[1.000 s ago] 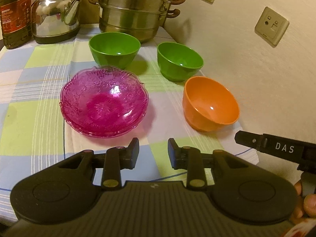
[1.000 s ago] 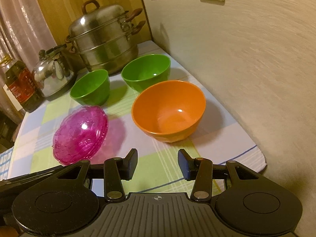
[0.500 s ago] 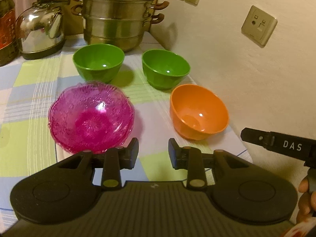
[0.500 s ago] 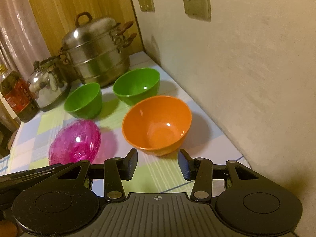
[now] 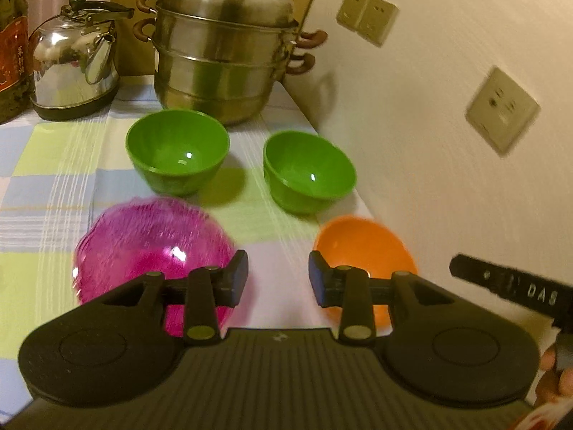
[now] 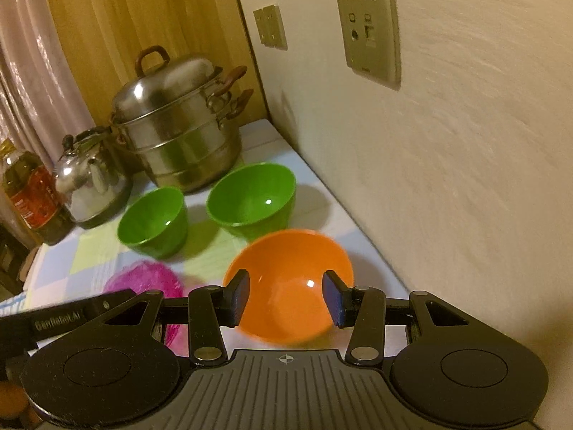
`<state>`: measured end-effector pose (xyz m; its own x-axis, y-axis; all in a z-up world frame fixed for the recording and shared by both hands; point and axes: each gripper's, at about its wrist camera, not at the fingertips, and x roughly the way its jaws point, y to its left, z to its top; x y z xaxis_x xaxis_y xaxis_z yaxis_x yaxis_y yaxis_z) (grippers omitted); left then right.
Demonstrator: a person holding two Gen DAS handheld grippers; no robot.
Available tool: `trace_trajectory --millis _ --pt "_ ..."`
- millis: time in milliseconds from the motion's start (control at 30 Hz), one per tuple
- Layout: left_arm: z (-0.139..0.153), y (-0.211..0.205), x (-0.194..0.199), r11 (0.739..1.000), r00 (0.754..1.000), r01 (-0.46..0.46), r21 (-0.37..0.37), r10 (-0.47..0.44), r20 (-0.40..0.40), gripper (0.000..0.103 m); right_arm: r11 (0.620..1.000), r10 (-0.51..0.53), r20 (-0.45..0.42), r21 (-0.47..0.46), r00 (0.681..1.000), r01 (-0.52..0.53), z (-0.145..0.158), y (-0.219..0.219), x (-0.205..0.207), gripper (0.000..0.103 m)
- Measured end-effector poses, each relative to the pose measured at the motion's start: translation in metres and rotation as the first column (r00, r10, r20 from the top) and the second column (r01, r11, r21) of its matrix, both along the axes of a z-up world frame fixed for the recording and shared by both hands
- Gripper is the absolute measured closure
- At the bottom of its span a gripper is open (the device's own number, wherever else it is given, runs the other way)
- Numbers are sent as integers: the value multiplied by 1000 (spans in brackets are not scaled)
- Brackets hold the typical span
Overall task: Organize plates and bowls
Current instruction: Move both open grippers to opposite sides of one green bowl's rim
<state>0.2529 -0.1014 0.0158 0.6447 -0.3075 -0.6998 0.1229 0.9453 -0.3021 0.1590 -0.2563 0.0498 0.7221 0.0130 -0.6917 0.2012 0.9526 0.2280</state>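
Note:
On the checked tablecloth sit stacked pink glass plates (image 5: 143, 247), an orange bowl (image 5: 361, 247) by the wall, and two green bowls behind them, the left one (image 5: 177, 150) and the right one (image 5: 309, 172). My left gripper (image 5: 278, 277) is open and empty, above the cloth between the pink plates and the orange bowl. My right gripper (image 6: 285, 301) is open and empty, hovering over the orange bowl (image 6: 290, 279). The right wrist view also shows both green bowls (image 6: 154, 220) (image 6: 252, 199) and part of the pink plates (image 6: 143, 281).
A steel steamer pot (image 5: 222, 43), a kettle (image 5: 73, 68) and an oil bottle (image 5: 10, 46) stand at the back. The wall (image 5: 447, 161) with sockets runs along the right edge of the table. The right gripper's side shows at the lower right of the left wrist view (image 5: 515, 286).
Both grippers have risen and tilted up. The bowls and plates sit lower in both views and have not moved. Both jaws stay open.

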Motion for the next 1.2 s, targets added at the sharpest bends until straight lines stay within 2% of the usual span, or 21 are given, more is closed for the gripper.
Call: trace_trajectory --millis 200,333,500,767,1033,1200 --pt "-4 -10 52 999 1000 -25 -20 25 2 64 999 24 -3 -32 1000 -24 -2 -15 48 58" --pt "-16 -17 86 999 999 -48 -7 48 -3 59 996 61 -17 -68 998 -62 -10 -20 88 58" --pt "-35 -24 124 998 998 -69 8 69 -9 59 989 92 -64 -113 994 -99 -34 -23 137 58" --pt "-75 -33 167 998 994 -68 -18 66 -82 59 989 111 -143 -82 983 -123 -74 -36 192 58" --pt "-96 -39 193 999 994 -48 -6 47 -103 62 987 125 -188 -73 974 -141 -98 -38 232 58" --pt "-103 -47 199 999 994 -27 18 29 -105 72 988 131 -217 -57 967 -147 -112 -39 246 58"
